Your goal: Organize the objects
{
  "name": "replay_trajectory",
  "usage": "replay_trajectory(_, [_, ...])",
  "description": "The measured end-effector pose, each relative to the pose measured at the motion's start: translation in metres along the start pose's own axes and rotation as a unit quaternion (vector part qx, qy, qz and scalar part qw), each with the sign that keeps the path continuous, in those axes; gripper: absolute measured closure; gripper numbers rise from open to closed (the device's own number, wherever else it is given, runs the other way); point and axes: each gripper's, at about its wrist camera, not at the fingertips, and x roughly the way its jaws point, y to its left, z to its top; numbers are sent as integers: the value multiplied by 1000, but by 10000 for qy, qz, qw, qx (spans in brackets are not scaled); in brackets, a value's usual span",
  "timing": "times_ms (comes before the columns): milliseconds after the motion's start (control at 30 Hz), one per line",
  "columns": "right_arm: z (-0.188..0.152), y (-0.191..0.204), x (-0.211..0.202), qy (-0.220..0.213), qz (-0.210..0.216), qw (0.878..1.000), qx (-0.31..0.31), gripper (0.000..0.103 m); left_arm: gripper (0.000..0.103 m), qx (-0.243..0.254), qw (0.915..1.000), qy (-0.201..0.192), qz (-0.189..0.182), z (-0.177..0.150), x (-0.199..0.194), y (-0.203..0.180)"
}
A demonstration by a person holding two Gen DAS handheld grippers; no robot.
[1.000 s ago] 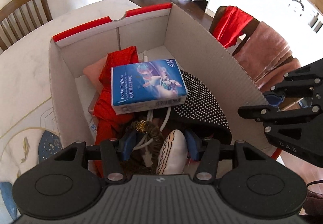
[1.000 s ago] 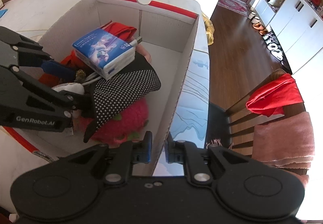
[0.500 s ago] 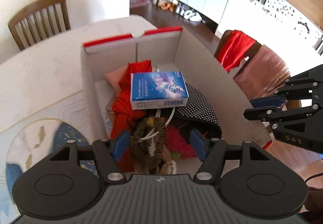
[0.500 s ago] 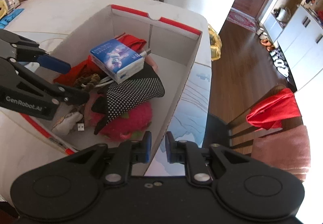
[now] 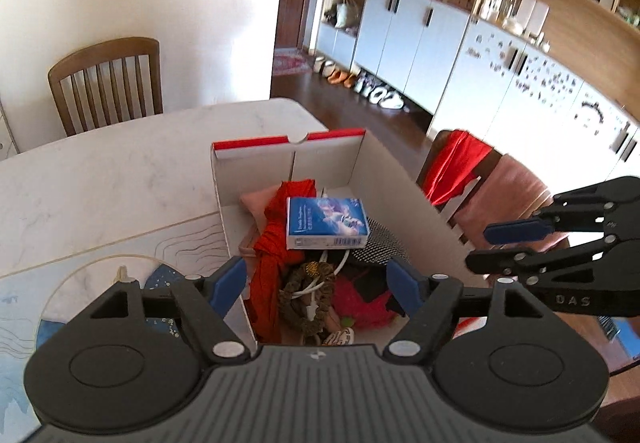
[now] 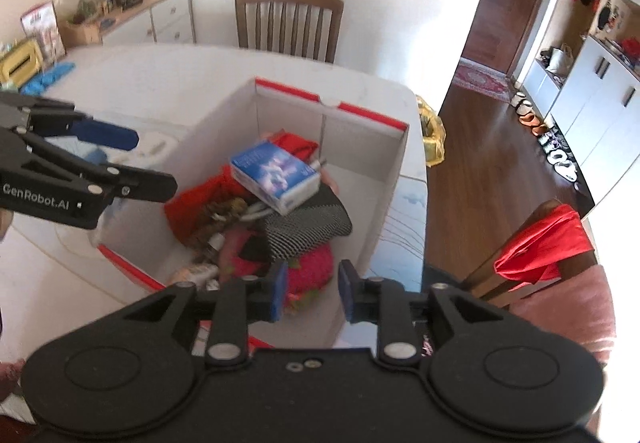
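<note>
Your biggest risk sits with the cardboard box (image 5: 404, 179), the one landmark here: it stands on the table (image 5: 120, 167) with its right wall close to the table's edge, so if you knock that wall with either tool, the box could shift toward the drop. Inside it the load is heaped, and the single blue tissue pack (image 6: 275, 170) lies tilted on top of the pile near the box's far wall; jostle the box and it will likely slide off. Below it you have one red cloth (image 5: 276, 243) along the box's left wall, one black dotted pouch (image 6: 308, 225) toward the right wall, one pink plush (image 6: 314, 269) at the near wall, and one tangle of brown cord and white cable (image 5: 310, 293) in the middle, which could snag a finger. Your left gripper (image 5: 316, 279) hangs above the box's near end, jaws opening wide, nothing between them. Your right gripper (image 6: 310, 293) hovers over the near right corner, jaws opening but narrow, also empty.
</note>
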Motion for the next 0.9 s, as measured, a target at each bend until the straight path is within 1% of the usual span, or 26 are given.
replay_trajectory(100, [-2, 7, -10, -225, -3, 9997, 79, 69, 21, 30, 9999, -132, -73, -2, -13, 0])
replay_trajectory(133, [-2, 9, -14, -285, 18, 9995, 124, 65, 21, 55, 9998, -178, -97, -3, -17, 0])
replay_trajectory(267, [-5, 18, -25, -536, 61, 9982, 264, 59, 19, 57, 9994, -309, -108, -8, -30, 2])
replay_trajectory(333, [-7, 21, -29, -652, 78, 9973, 319, 51, 16, 47, 9992, -364, -126, -12, -36, 4])
replay_trajectory(367, [-8, 23, -32, -722, 117, 9967, 348, 49, 15, 53, 9992, -380, -135, -14, -38, 5])
replay_trajectory(433, [-10, 28, -36, -825, 137, 9959, 358, 42, 15, 69, 9990, -399, -168, -18, -41, 6])
replay_trajectory(467, [-11, 31, -38, -873, 128, 9955, 347, 41, 14, 68, 9990, -392, -183, -20, -43, 7])
replay_trajectory(533, [-12, 37, -41, -958, 132, 9948, 330, 38, 0, 66, 9990, -404, -191, -24, -46, 9])
replay_trajectory(567, [-13, 39, -42, -988, 124, 9945, 334, 37, 0, 58, 9989, -427, -197, -26, -47, 10])
replay_trajectory(633, [-14, 43, -44, -1076, 108, 9935, 370, 29, 0, 6, 9989, -437, -191, -30, -49, 13])
replay_trajectory(667, [-15, 44, -45, -1113, 120, 9929, 395, 28, 0, 4, 9989, -432, -203, -31, -50, 14])
replay_trajectory(733, [-17, 47, -47, -1188, 105, 9919, 447, 18, 0, -15, 9988, -433, -230, -35, -52, 17])
replay_trajectory(800, [-19, 49, -48, -1267, 78, 9905, 539, 14, 0, -46, 9988, -421, -262, -38, -53, 20])
replay_trajectory(900, [-23, 49, -50, -1341, 120, 9886, 673, 4, 0, -16, 9988, -433, -219, -44, -55, 22])
